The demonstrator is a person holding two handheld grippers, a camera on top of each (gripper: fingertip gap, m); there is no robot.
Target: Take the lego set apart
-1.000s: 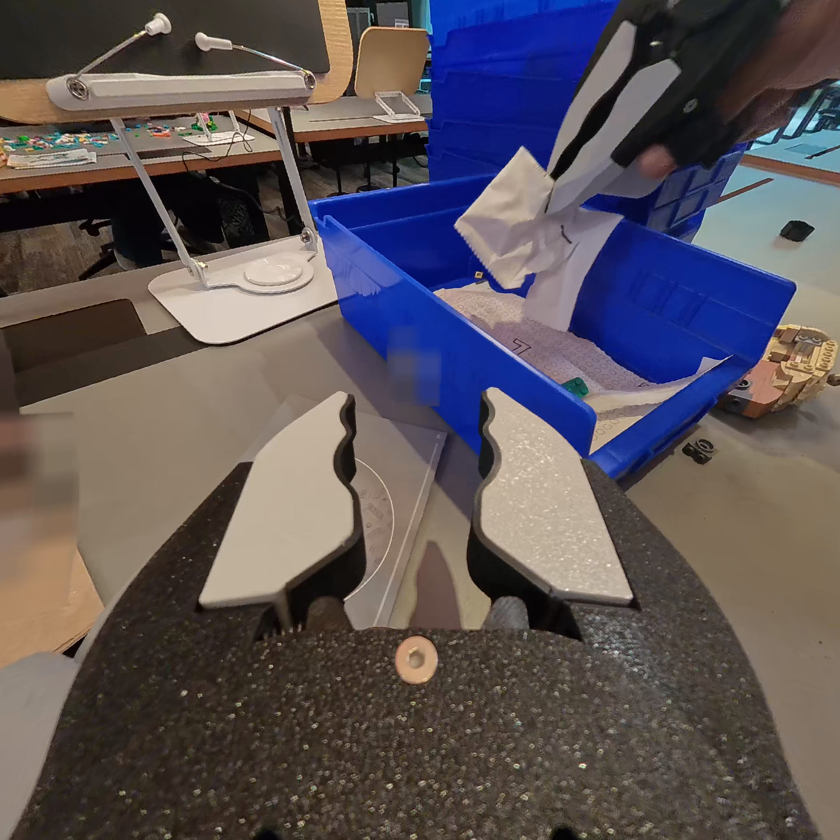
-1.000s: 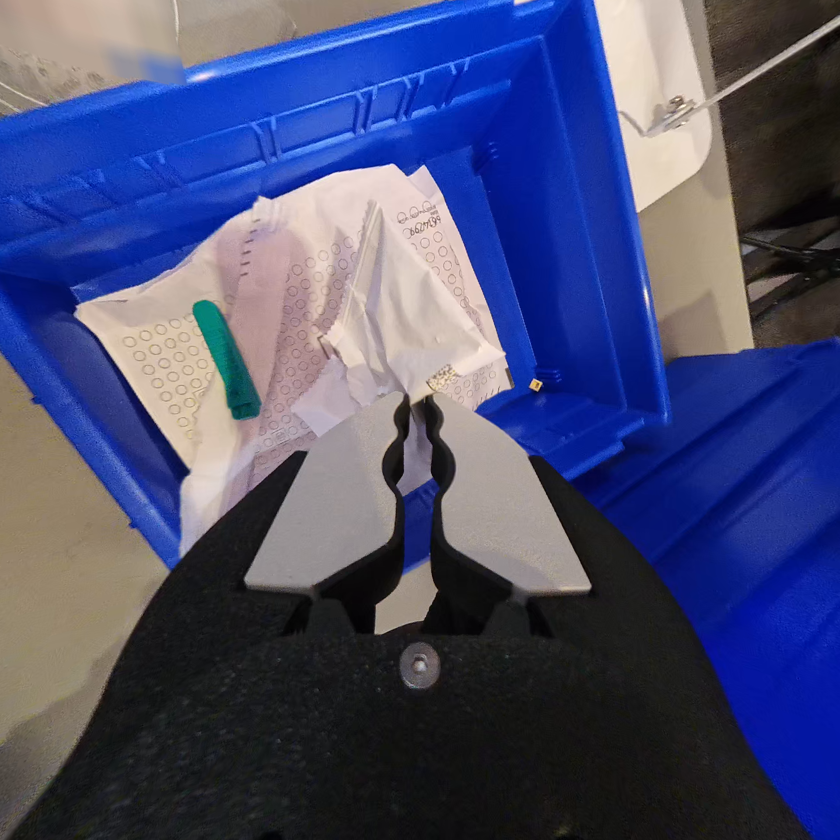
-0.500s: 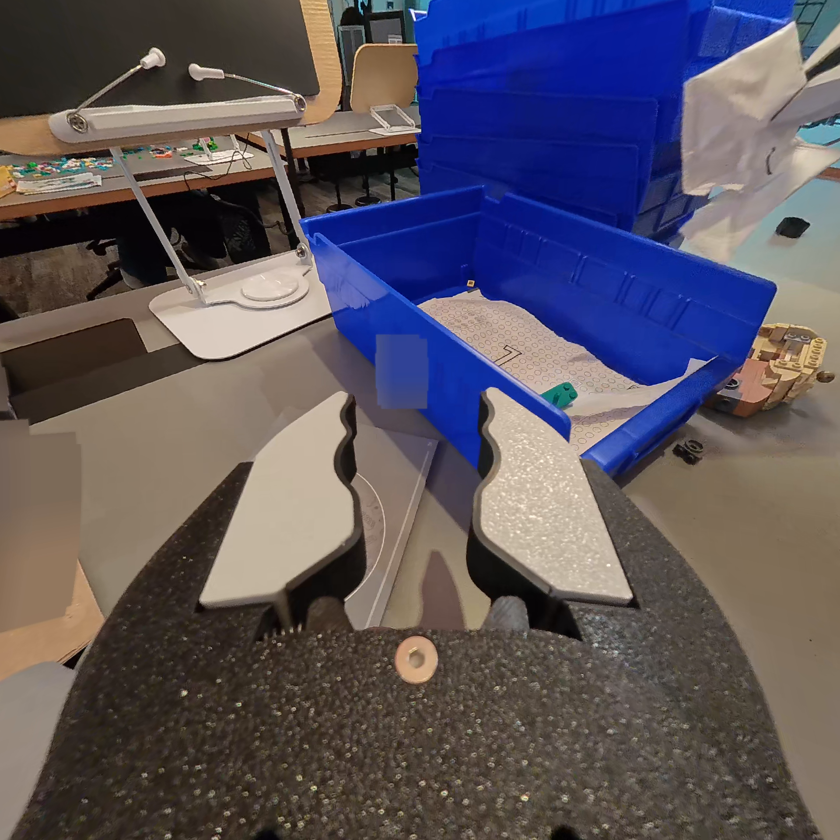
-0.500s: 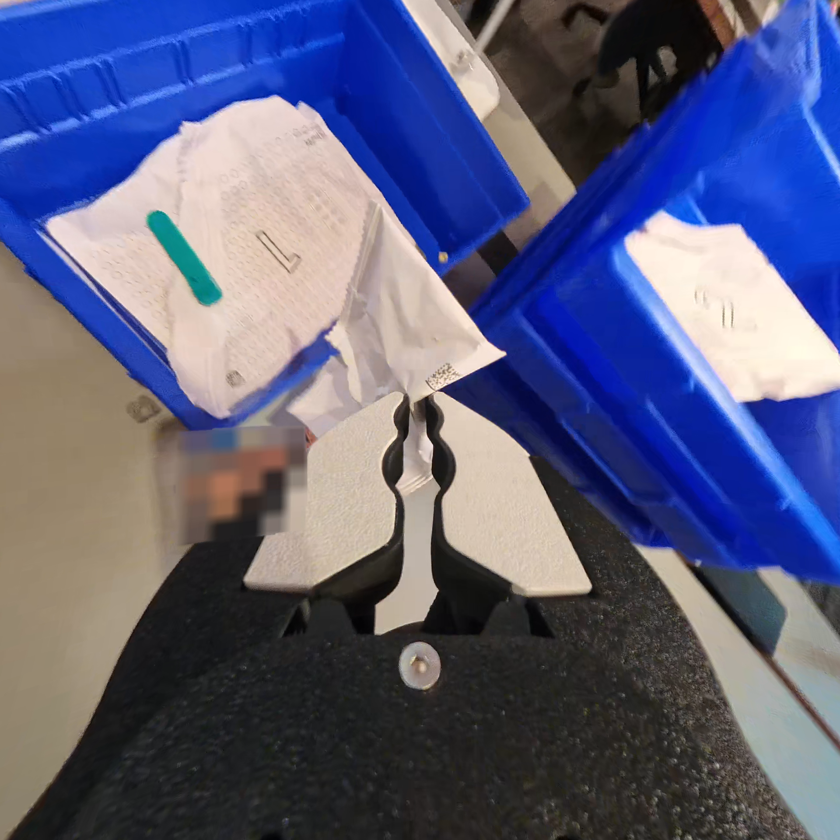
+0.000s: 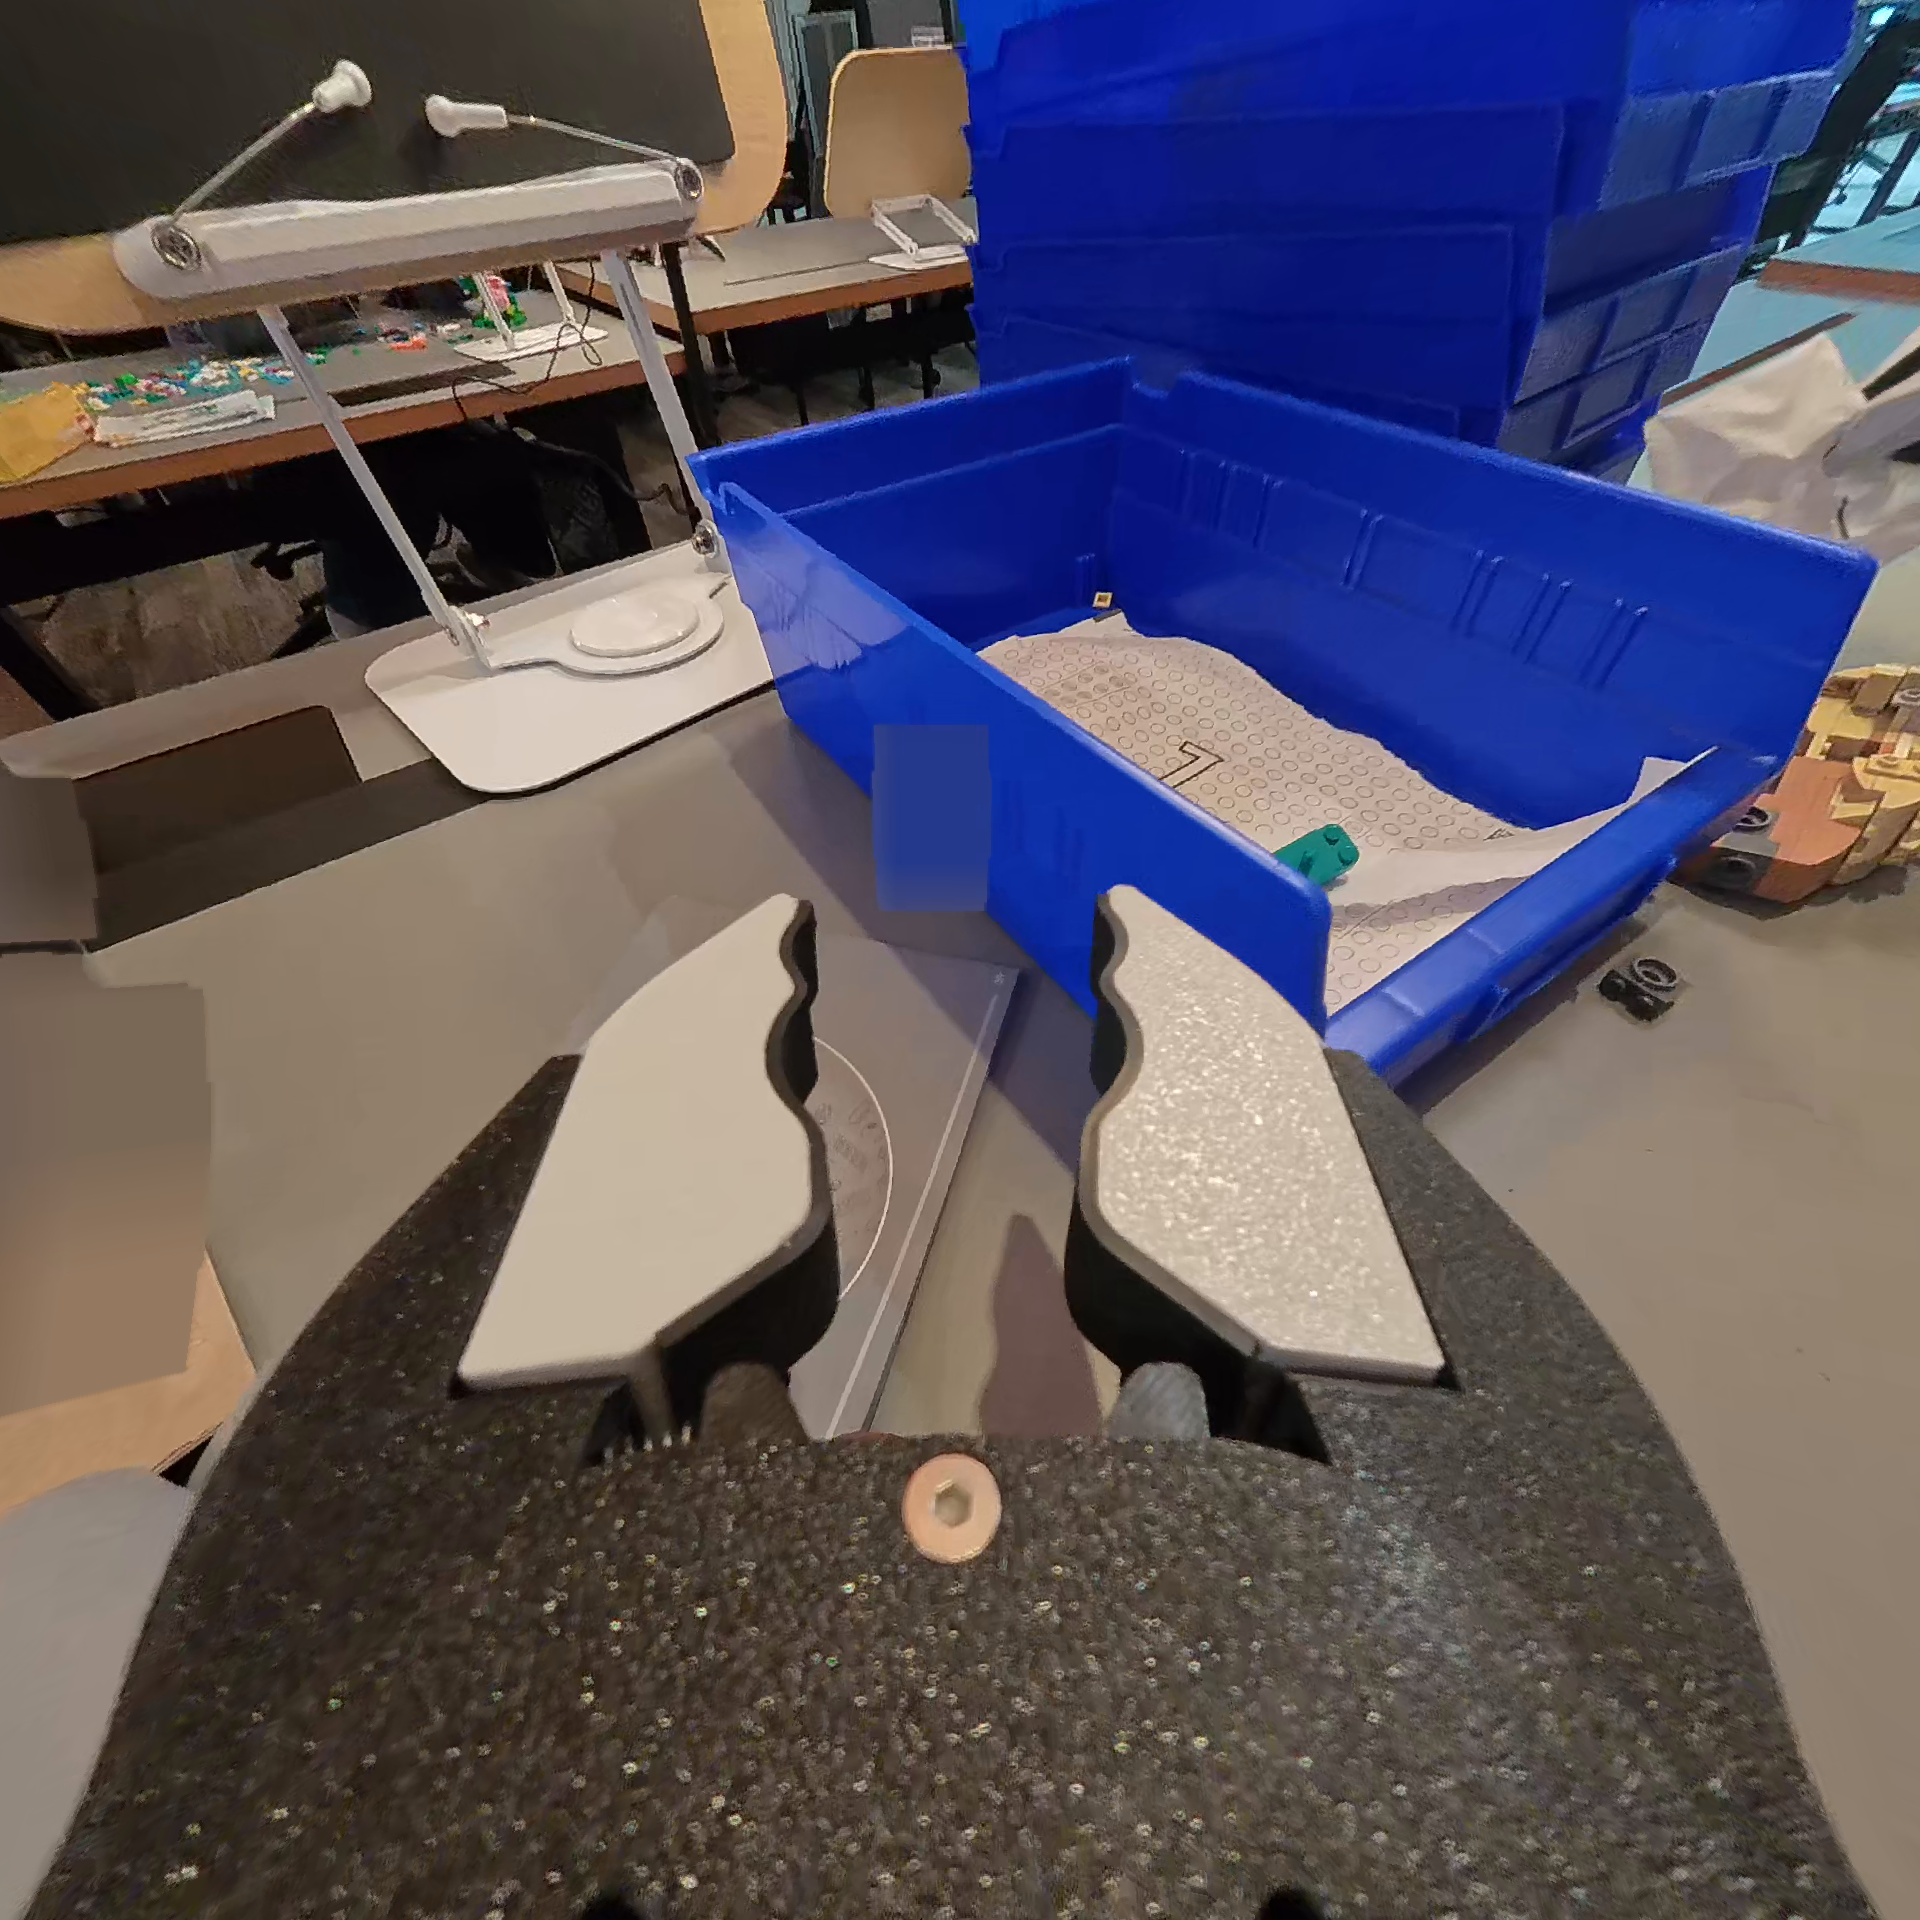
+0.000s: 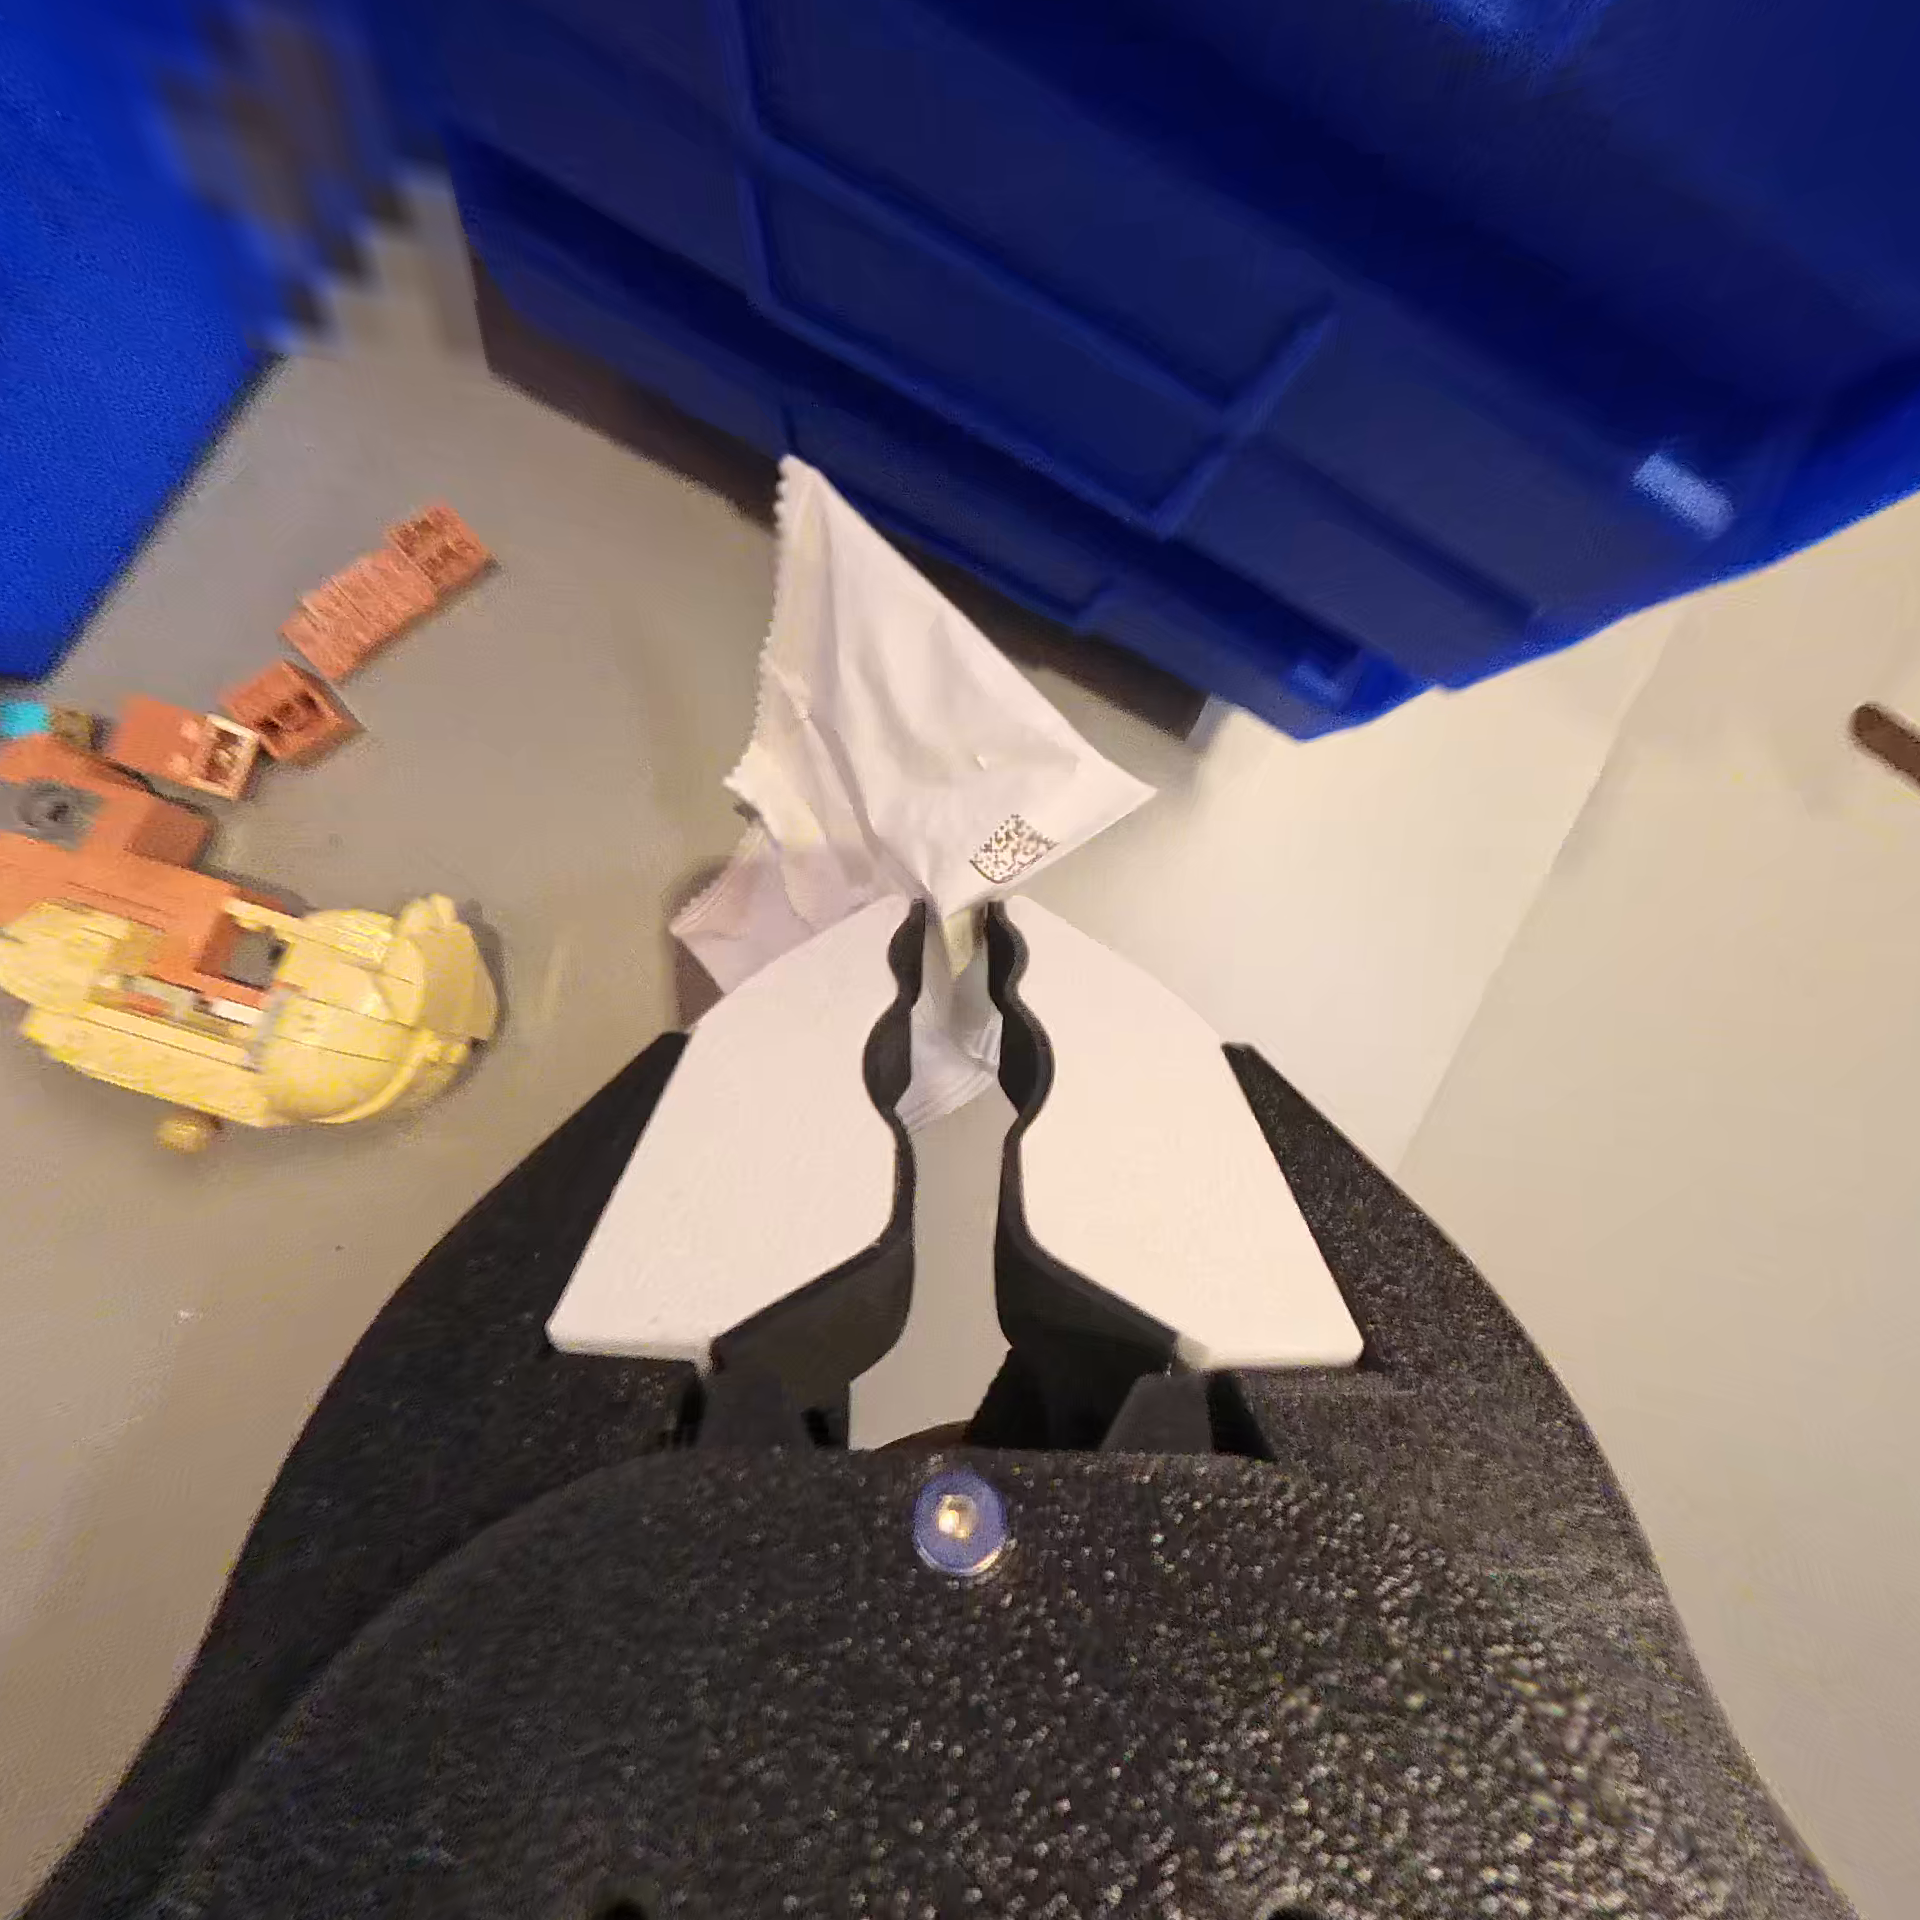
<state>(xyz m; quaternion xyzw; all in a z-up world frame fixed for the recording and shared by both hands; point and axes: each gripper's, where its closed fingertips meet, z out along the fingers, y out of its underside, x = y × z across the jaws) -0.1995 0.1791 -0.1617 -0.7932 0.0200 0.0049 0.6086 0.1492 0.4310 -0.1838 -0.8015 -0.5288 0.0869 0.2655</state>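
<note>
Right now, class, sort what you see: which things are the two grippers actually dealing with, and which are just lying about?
In hand or nearest:
- white paper bag, pinched in the right gripper
- blue bin, beside the open, empty left gripper

Lying about:
- brick model
- green brick in the bin
- desk lamp
- stacked bins

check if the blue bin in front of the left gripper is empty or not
Not empty. The open blue bin holds a sheet of circle-printed paper across its floor, and a small green brick lies on that paper.

White desk lamp, stacked blue bins, brick model, wooden chairs
</note>
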